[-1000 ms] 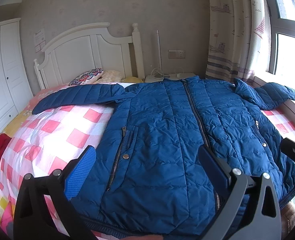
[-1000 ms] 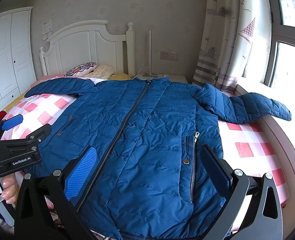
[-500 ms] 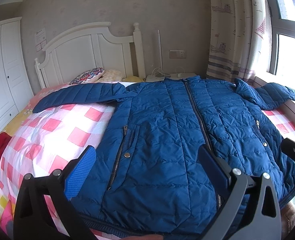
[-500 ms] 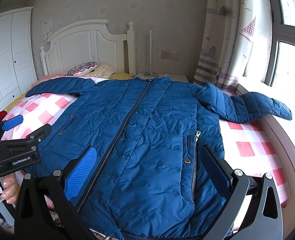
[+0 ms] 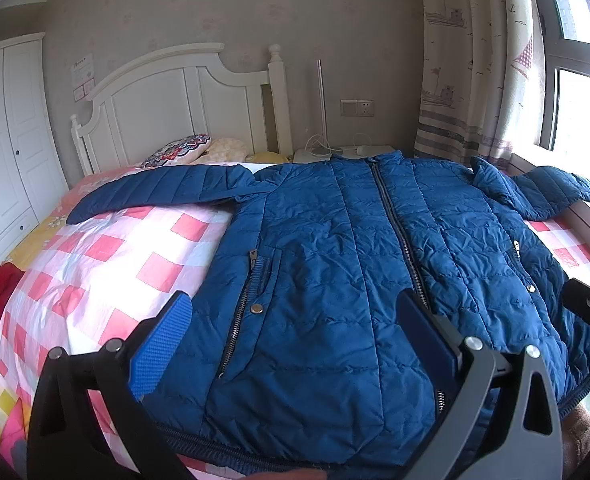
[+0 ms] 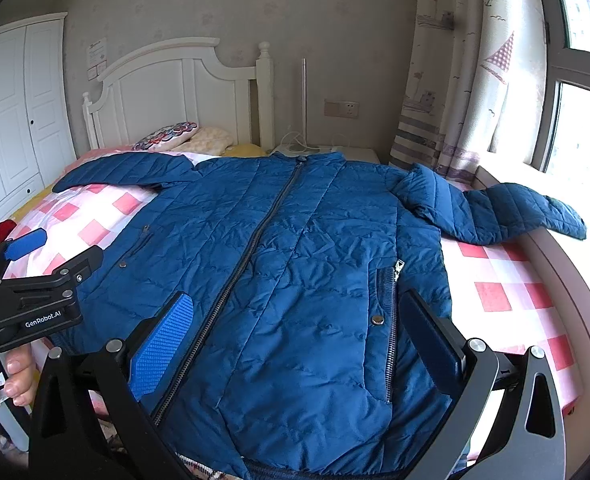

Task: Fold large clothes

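Not much has changed in the last second, honestly. The blue puffer jacket (image 5: pixel 335 264) is still spread flat and zipped on the checked bed (image 5: pixel 107 256), both sleeves out to the sides, one reaching the window ledge (image 6: pixel 567 264). The left gripper (image 5: pixel 295 340) and right gripper (image 6: pixel 299 340) keep hovering over the hem, both wide open, holding nothing. If anything they've crept a touch closer. So I'd say folding hasn't started; a sleeve grab looks next.
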Available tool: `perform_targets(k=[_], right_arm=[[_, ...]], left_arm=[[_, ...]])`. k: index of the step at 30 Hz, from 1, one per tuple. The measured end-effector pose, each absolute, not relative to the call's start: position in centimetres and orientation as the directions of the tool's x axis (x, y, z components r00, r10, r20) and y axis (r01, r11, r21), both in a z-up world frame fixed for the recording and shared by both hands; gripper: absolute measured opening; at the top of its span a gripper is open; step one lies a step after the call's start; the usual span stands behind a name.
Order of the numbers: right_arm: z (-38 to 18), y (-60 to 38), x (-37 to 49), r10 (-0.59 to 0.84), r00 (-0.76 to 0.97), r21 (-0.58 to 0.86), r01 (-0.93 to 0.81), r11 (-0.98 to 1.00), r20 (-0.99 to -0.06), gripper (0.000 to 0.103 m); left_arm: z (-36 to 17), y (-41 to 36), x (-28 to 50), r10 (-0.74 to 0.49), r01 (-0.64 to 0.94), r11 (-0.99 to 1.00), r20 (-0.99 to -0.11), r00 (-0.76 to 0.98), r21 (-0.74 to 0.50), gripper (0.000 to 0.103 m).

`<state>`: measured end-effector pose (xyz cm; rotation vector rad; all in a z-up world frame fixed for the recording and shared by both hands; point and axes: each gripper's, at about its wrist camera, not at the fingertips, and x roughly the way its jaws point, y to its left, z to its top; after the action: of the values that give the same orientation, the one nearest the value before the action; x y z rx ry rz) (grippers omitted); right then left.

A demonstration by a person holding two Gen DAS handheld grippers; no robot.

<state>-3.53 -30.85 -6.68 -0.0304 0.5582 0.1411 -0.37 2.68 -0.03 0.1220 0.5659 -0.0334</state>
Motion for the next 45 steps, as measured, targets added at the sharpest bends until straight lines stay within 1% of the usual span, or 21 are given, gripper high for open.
perform_targets(k=[6,11,14,19,24,27,29,32,34,36,37,40,42,43,45], right_arm=[[-6.7,-30.8,-3.4,0.131,0.838,0.016,-0.144,0.989,-0.529,0.099],[-6.5,-30.9,-3.2,0.177,0.843,0.048,-0.178,0.983,-0.508,0.099],[-6.6,-30.7,-2.6,0.189,0.838,0.052,-0.189,0.981,-0.512,0.099],[-7.5,-31.3,-0.1,0.182,0.812,0.075,-0.169,0.983,-0.554,0.099],[-8.9,-34.2,3.9,0.157,0.769,0.122,-0.104,0.987,-0.619,0.099],[-9.2,-38.5,7.2,0.101,0.749,0.157,0.004,0.988,-0.655,0.099],[-9.1,-42.0,8.9,0.053,0.754,0.190,0.097,0.977,-0.655,0.099],[-9.5,-47.3,11.4,-0.028,0.749,0.238,0.245,0.940,-0.662,0.099],[-10.2,-51.0,13.6,-0.075,0.732,0.261,0.333,0.906,-0.677,0.099],[-11.0,-53.8,15.4,-0.095,0.709,0.290,0.403,0.868,-0.699,0.099],[-11.5,-55.7,16.5,-0.099,0.700,0.317,0.439,0.841,-0.707,0.099],[-12.2,-59.0,18.9,-0.138,0.686,0.337,0.510,0.791,-0.714,0.099],[-12.8,-60.9,20.6,-0.180,0.669,0.329,0.560,0.760,-0.721,0.099],[-13.0,-61.5,21.3,-0.195,0.660,0.319,0.574,0.754,-0.725,0.098],[-13.8,-62.5,22.7,-0.225,0.628,0.289,0.608,0.740,-0.745,0.089]], left_arm=[[-0.1,2.7,-0.4,0.002,0.065,0.992,-0.535,0.845,0.106,0.101],[0.4,2.7,-0.4,0.002,0.061,0.992,-0.515,0.857,0.106,0.101],[0.5,2.5,0.2,-0.004,0.068,0.992,-0.514,0.858,0.106,0.101],[-0.2,1.7,3.1,-0.018,0.094,0.990,-0.553,0.833,0.109,0.101],[-1.6,0.5,9.0,-0.035,0.156,0.978,-0.630,0.776,0.138,0.101],[-2.8,-0.8,14.4,-0.039,0.221,0.958,-0.677,0.735,0.185,0.101],[-3.7,-1.3,17.8,-0.033,0.241,0.949,-0.696,0.717,0.203,0.101],[-5.6,-1.8,23.6,-0.048,0.257,0.949,-0.725,0.687,0.181,0.101],[-7.4,-1.8,27.1,-0.035,0.240,0.955,-0.735,0.678,0.176,0.101],[-9.0,-1.7,29.0,-0.037,0.245,0.956,-0.762,0.646,0.162,0.101],[-10.0,-1.1,30.0,-0.082,0.258,0.961,-0.795,0.601,0.096,0.101],[-10.1,0.9,30.5,-0.191,0.257,0.965,-0.794,0.577,-0.046,0.101],[-10.2,0.9,30.3,-0.202,0.257,0.965,-0.789,0.580,-0.058,0.101],[-10.4,0.5,30.4,-0.185,0.257,0.966,-0.793,0.580,-0.038,0.101],[-10.6,-0.2,30.5,-0.149,0.256,0.967,-0.800,0.581,0.006,0.101]])
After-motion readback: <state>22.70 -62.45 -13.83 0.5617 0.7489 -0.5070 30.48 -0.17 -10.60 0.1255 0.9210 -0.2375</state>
